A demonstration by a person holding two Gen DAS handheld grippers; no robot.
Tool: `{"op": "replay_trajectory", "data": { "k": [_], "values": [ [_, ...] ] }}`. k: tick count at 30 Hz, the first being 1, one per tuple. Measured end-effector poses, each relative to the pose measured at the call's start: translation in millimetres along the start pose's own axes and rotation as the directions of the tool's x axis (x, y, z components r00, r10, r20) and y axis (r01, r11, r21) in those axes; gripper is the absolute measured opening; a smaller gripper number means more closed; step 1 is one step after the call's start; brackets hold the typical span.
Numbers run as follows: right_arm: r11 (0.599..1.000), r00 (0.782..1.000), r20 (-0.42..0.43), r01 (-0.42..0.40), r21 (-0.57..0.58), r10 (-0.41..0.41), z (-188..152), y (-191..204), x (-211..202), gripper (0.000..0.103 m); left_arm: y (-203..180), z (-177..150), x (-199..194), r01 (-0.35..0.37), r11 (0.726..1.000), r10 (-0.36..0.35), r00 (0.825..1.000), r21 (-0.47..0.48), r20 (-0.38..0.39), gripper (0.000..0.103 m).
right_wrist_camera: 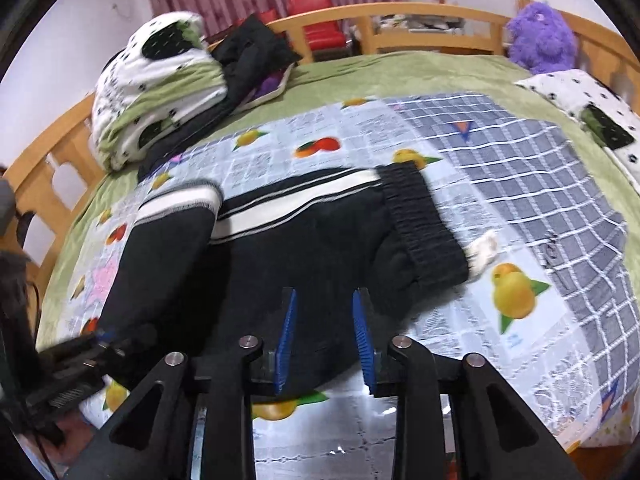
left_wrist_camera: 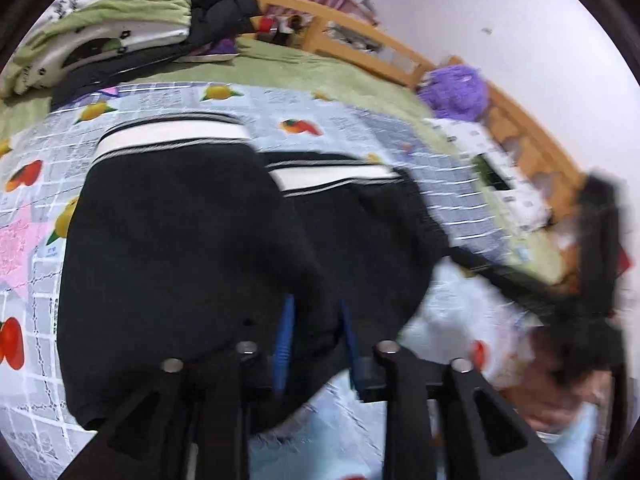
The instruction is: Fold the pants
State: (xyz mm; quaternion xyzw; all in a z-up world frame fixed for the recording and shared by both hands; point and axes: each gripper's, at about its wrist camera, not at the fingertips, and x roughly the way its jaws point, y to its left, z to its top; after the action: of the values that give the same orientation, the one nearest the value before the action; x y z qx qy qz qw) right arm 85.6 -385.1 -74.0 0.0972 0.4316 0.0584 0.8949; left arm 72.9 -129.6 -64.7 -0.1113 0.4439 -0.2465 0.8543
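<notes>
I see the black pants [right_wrist_camera: 304,240] lying partly folded on the fruit-print sheet [right_wrist_camera: 516,320] that covers the middle of the bed [right_wrist_camera: 400,72]. In the right wrist view one leg is doubled over at 9 o'clock, its white side stripe [right_wrist_camera: 180,204] showing next to the stripe of the layer beneath, and the ribbed waistband [right_wrist_camera: 424,224] lies at 2 o'clock with a white cord end [right_wrist_camera: 486,250] poking out beside it. My right claw [right_wrist_camera: 325,340] sits at 6 o'clock, blue pads [right_wrist_camera: 286,340] apart, with black cloth visible between them; the fingers are spread and not pinching anything I can make out. My left claw [left_wrist_camera: 316,344] in its own view also sits at 6 o'clock over the near edge of the pants [left_wrist_camera: 192,248], and a fold of black fabric runs between its blue pads [left_wrist_camera: 283,344]; I cannot tell whether they are clamped on it or merely around it. The left claw appears in the right wrist view as a dark blur at 8 o'clock [right_wrist_camera: 84,352], touching the folded leg's near end. The right claw shows blurred at 4 o'clock in the left view [left_wrist_camera: 592,280]. Around the bed: a rolled green and white quilt [right_wrist_camera: 160,88] with a black jacket [right_wrist_camera: 256,56] at 10 o'clock, a purple plush toy [right_wrist_camera: 540,36] at 1 o'clock, a dotted pillow [right_wrist_camera: 580,96] at 2 o'clock, the wooden bed rail [right_wrist_camera: 400,14] at 12 o'clock.
</notes>
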Motion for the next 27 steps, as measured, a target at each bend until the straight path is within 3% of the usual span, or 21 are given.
{"op": "replay_trajectory", "data": {
  "k": [2,5,7,11,17,18,19,23,27],
  "values": [
    [0.999,0.999,-0.027,-0.042,-0.026,0.041,0.3,10.8,10.2,0.030,3.4,4.4,-19.5,0.015,1.000,-0.015,0.999,0.008,0.037,0.054],
    [0.990,0.988,-0.073,-0.136,-0.042,0.133,5.1,30.7,29.8,0.033,17.8,9.0,-46.3,-0.036,0.999,0.034,0.994,0.022,0.109,0.055],
    [0.981,0.977,-0.104,-0.191,-0.042,0.186,9.9,46.1,47.5,0.038,40.3,13.5,-56.6,-0.090,0.996,0.093,0.987,-0.027,0.130,0.055],
    [0.974,0.959,-0.184,-0.223,-0.035,0.213,20.2,72.1,91.3,0.043,98.8,11.5,-64.4,-0.100,0.974,0.132,0.980,-0.205,0.148,0.055],
    [0.968,0.915,-0.322,-0.250,0.025,0.245,20.3,94.0,157.8,0.045,146.4,-0.3,-57.5,-0.208,0.937,0.250,0.960,-0.282,0.123,0.055],
    [0.969,0.921,-0.310,-0.246,0.008,0.237,22.6,98.3,157.2,0.034,151.0,-1.5,-57.1,-0.198,0.936,0.241,0.963,-0.292,0.119,0.055],
    [0.965,0.921,-0.301,-0.261,-0.009,0.246,26.4,100.1,152.2,0.009,154.2,-1.6,-56.4,-0.189,0.935,0.232,0.966,-0.300,0.114,0.055],
    [0.933,0.924,-0.169,-0.355,-0.055,0.342,56.3,93.9,94.3,0.010,156.0,-2.2,-55.6,-0.150,0.938,0.191,0.976,-0.313,0.107,0.055],
    [0.941,0.957,-0.032,-0.291,-0.173,0.290,71.2,79.6,44.4,0.009,144.7,-2.4,-54.0,-0.160,0.950,0.196,0.974,-0.269,0.112,0.055]
  ]
}}
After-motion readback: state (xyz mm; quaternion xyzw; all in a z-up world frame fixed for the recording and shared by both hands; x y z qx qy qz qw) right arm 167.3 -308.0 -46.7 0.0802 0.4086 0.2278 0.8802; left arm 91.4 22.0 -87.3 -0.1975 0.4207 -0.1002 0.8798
